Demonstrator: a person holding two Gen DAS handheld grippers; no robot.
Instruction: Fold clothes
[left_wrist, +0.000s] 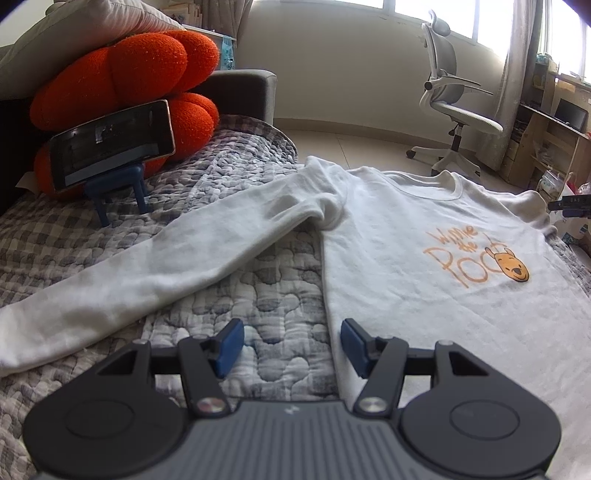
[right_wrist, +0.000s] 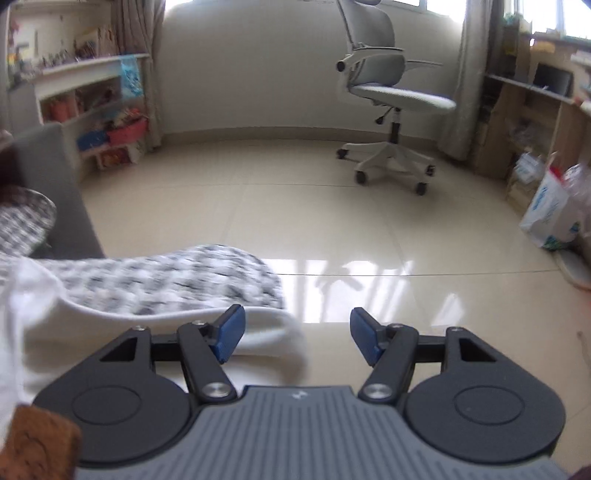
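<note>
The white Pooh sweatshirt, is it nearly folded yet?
Not yet. Done: the white long-sleeved Pooh sweatshirt lies spread face up on the grey checked quilt. In hand: nothing; the left gripper is open by its side edge, and the right gripper is open beside a sleeve hanging over the edge. Left: every fold, as both sleeves lie stretched out.

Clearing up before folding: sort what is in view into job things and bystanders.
For the job:
white sweatshirt
its long sleeve
left claw, open
right claw, open
quilted checked cover underneath

Just lying about:
orange cushion
phone on blue stand
office chair
</note>
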